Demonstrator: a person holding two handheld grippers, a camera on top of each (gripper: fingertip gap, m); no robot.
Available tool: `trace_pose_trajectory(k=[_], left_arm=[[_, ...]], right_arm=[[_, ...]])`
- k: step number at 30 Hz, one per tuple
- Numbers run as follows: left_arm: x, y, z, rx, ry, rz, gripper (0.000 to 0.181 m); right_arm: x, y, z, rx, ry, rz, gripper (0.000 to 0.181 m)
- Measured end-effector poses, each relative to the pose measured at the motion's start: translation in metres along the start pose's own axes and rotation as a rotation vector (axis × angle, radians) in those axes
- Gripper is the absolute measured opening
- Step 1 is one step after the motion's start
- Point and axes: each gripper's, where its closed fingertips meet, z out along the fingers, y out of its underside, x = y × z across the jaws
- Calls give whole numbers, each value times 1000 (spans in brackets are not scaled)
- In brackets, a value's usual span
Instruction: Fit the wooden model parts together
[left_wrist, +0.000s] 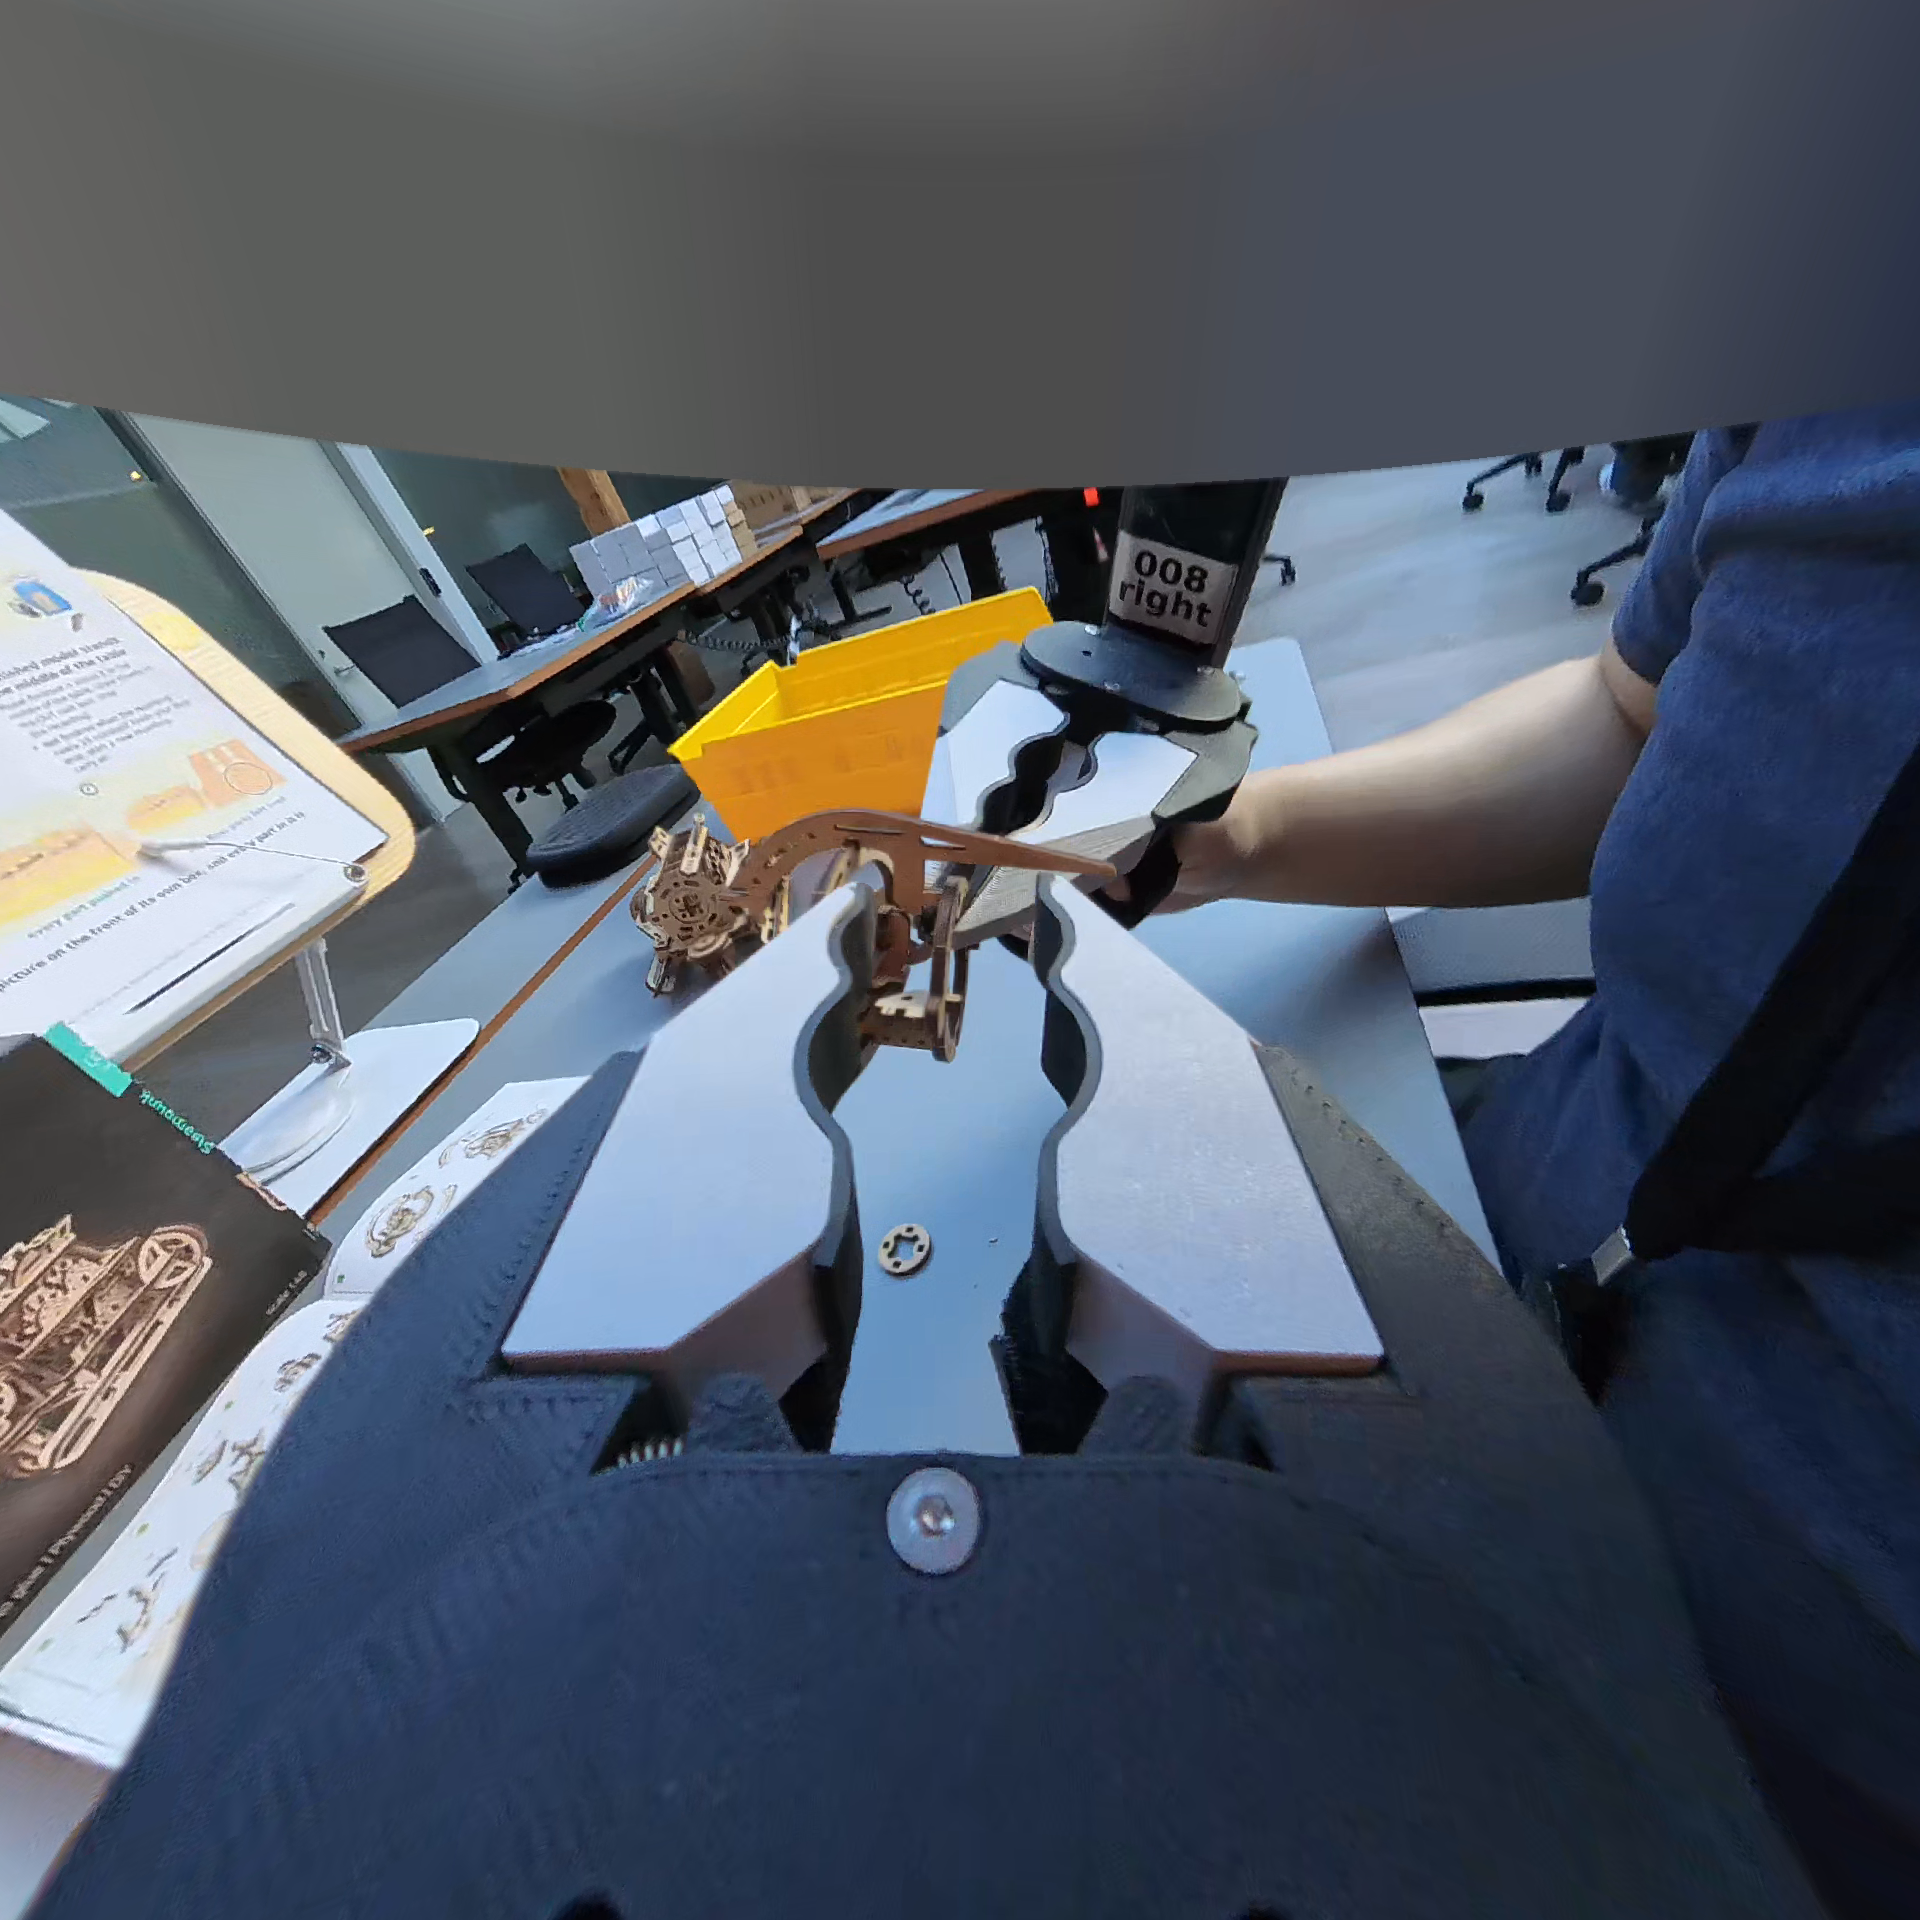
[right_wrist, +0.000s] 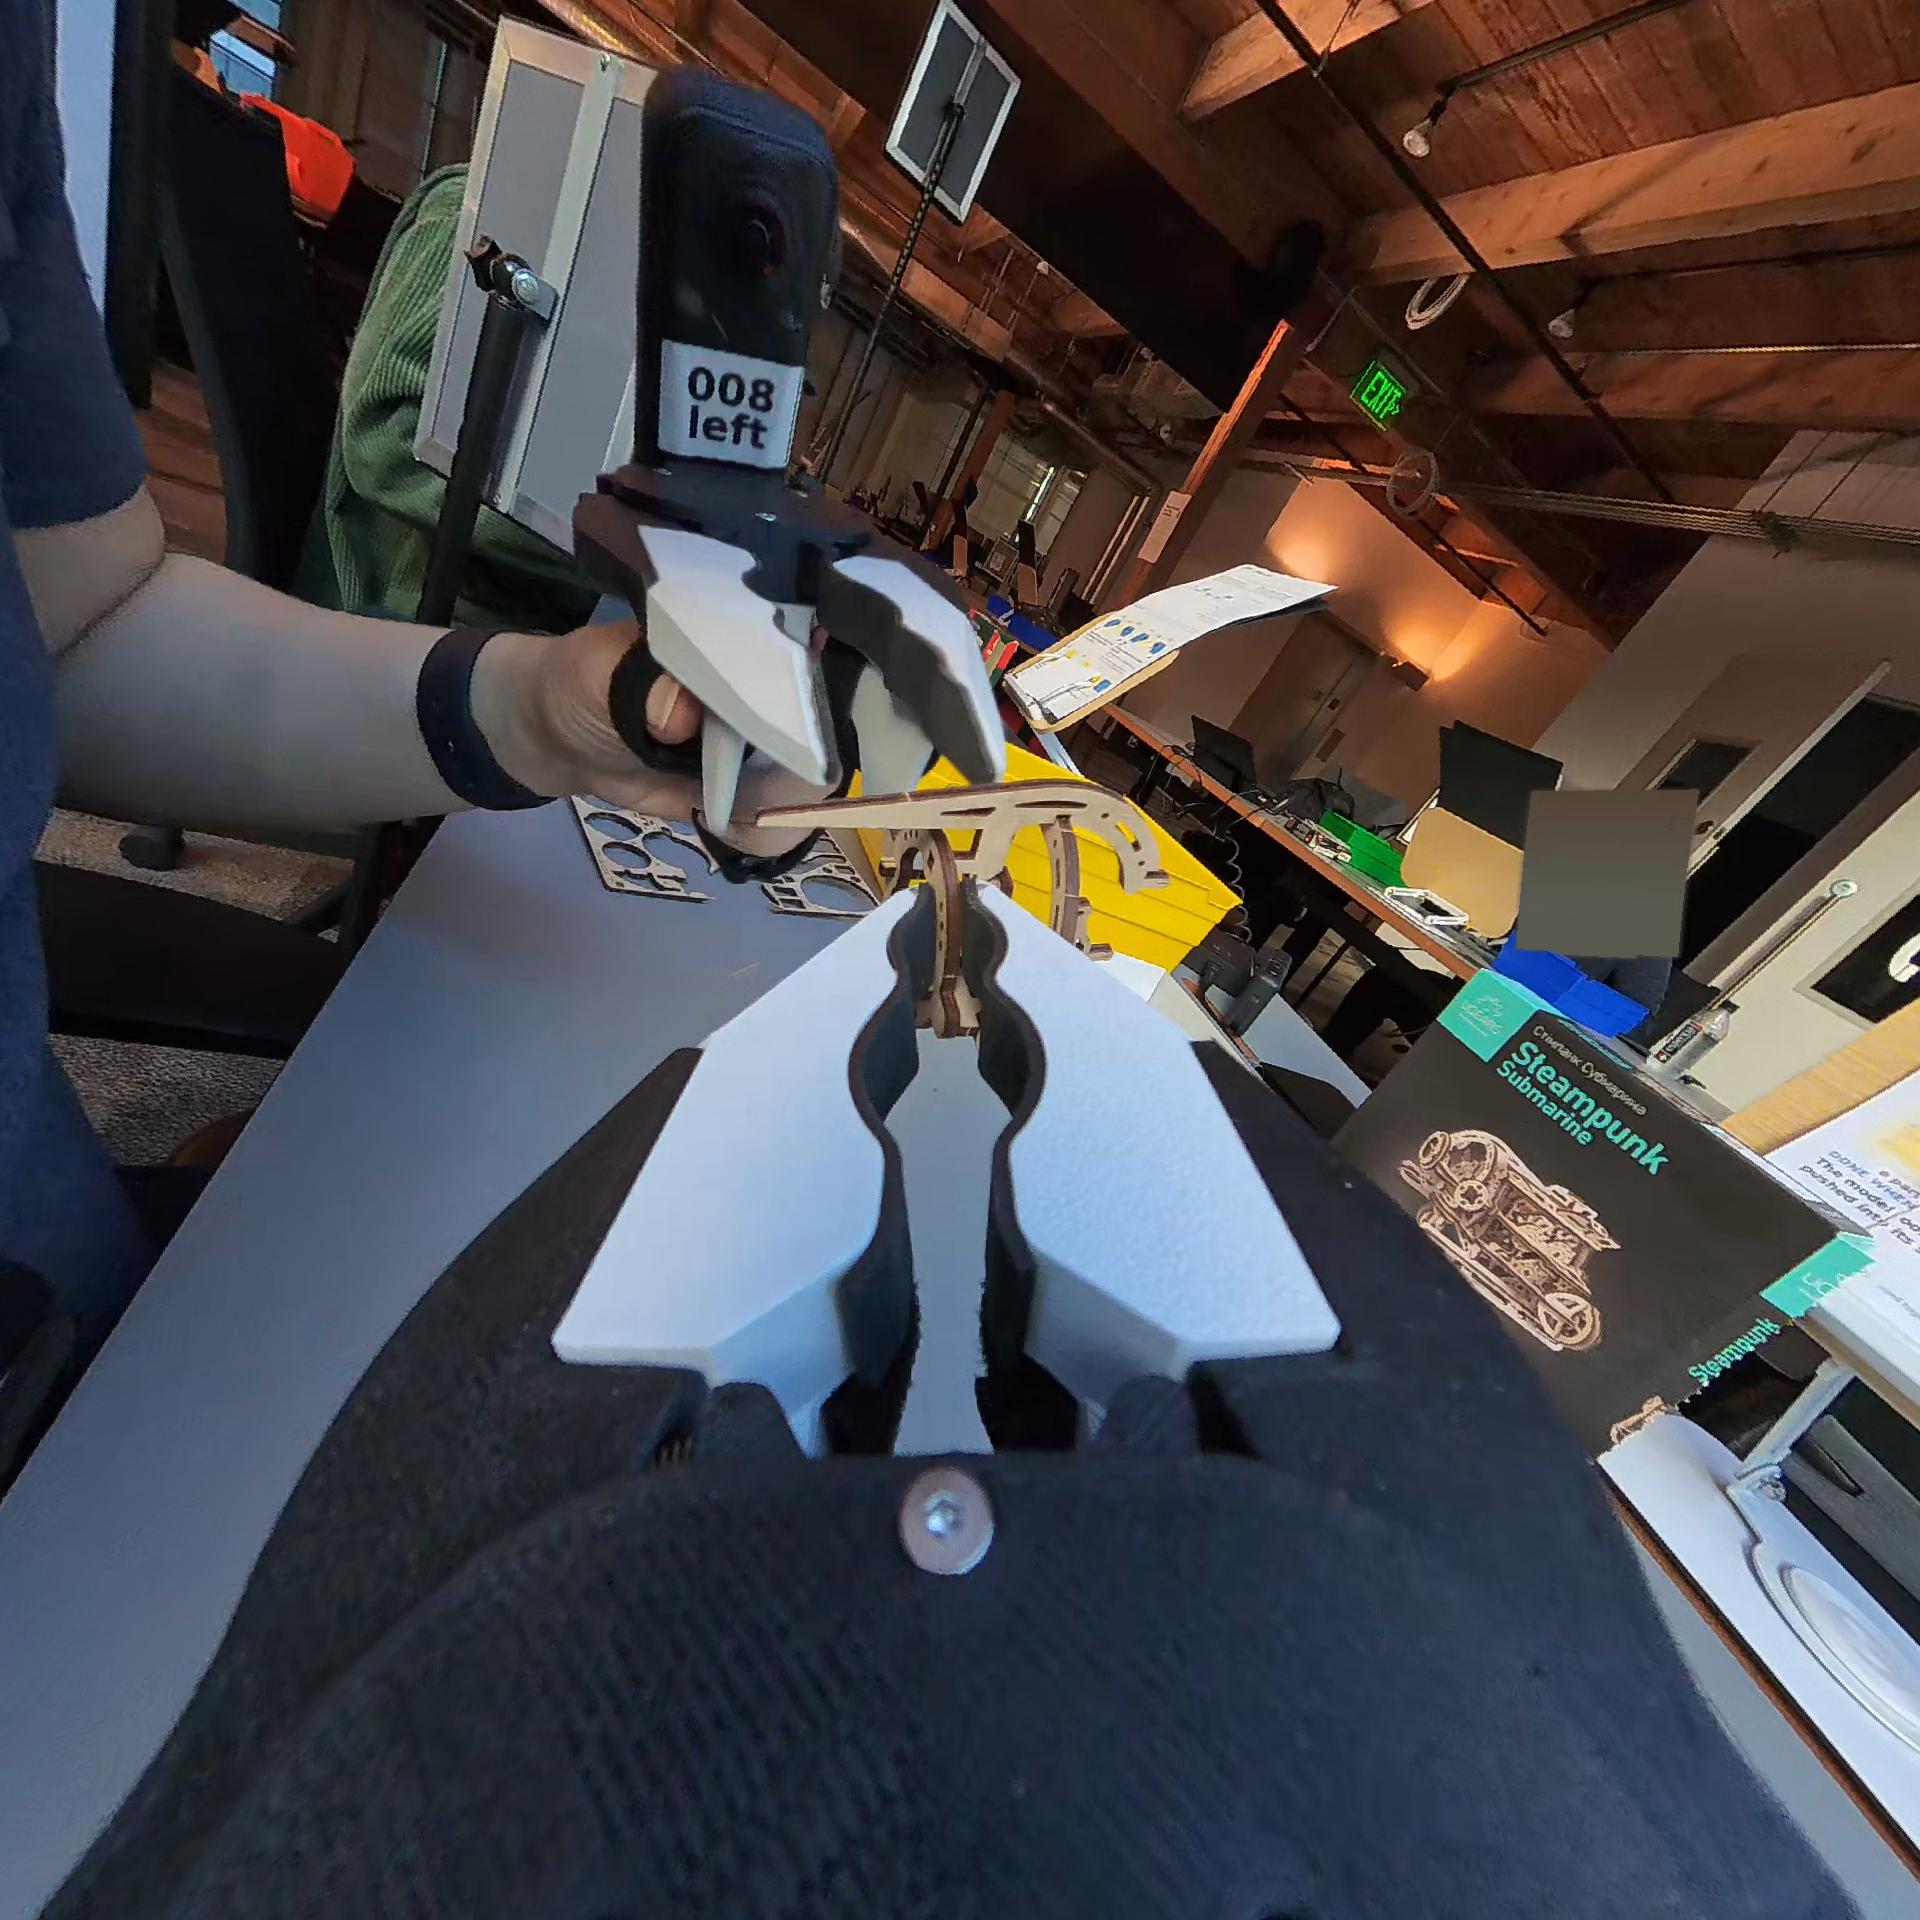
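Note:
A partly built wooden frame (left_wrist: 831, 842) with a curved arch and a long pointed end hangs above the grey table (left_wrist: 1299, 987). My right gripper (right_wrist: 948, 899) is shut on a curved rib of this frame (right_wrist: 997, 805) and holds it up. My left gripper (left_wrist: 945, 894) is open, with its tips on either side of the frame's hanging lower part. In the right wrist view the left gripper (right_wrist: 831, 779) sits above the arch's pointed end, one fingertip (right_wrist: 722, 790) close to it. A wooden gear block (left_wrist: 691, 904) stands on the table behind. A small wooden ring (left_wrist: 905, 1247) lies on the table under my left gripper.
A yellow bin (left_wrist: 831, 717) stands at the table's far edge. A black model box (right_wrist: 1558, 1195) and printed parts sheets (left_wrist: 416, 1216) lie at one side. An instruction booklet sits on a stand (left_wrist: 156, 779). Punched-out wooden sheets (right_wrist: 644, 857) lie beyond the left hand. Only a small space, under 4 cm, lies between the two pairs of fingers.

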Motion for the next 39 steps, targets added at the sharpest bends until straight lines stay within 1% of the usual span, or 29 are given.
trace_pose_trajectory(k=[3, 15, 21, 27, 35, 39], left_arm=[[1, 5, 8, -41, 0, -7, 24], [3, 6, 11, -32, 9, 1, 20], [2, 4, 13, 14, -27, 1, 23], [1, 7, 13, 2, -42, 32, 13], [2, 3, 11, 36, -70, 89, 12], [3, 1, 10, 57, -76, 81, 11]], right_arm=[[-1, -3, 0, 7, -2, -3, 3], [-4, 0, 1, -23, -28, -27, 3], [-2, -3, 1, -17, -15, -29, 3], [-8, -3, 2, -31, -38, -54, 2], [-8, -7, 4, -43, -41, -48, 2], [-9, -10, 4, -35, -46, -40, 3]])
